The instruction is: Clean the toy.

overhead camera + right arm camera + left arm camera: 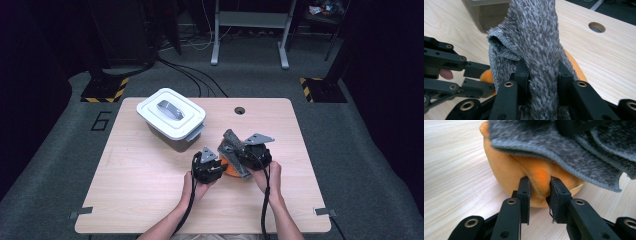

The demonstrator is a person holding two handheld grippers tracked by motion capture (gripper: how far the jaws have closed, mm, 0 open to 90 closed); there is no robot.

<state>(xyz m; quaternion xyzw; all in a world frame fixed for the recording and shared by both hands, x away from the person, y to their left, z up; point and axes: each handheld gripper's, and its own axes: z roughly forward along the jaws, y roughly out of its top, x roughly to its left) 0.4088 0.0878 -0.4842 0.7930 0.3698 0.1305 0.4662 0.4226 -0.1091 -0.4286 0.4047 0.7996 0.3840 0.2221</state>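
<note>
Cloth [536, 50], grey and fuzzy, is pinched between the right gripper [541, 75] jaws and draped over an orange soft thing [524, 170] on the table [140, 190]. Left gripper [540, 188] is clamped on a fold of that orange thing, low near the tabletop. High view adds a white lidded box [171, 114] further back, well apart.

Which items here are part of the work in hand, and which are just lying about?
In use: orange plush, pinched by the left tool; grey cloth, clamped in the right tool.
Lying about: white lidded box; table.
</note>
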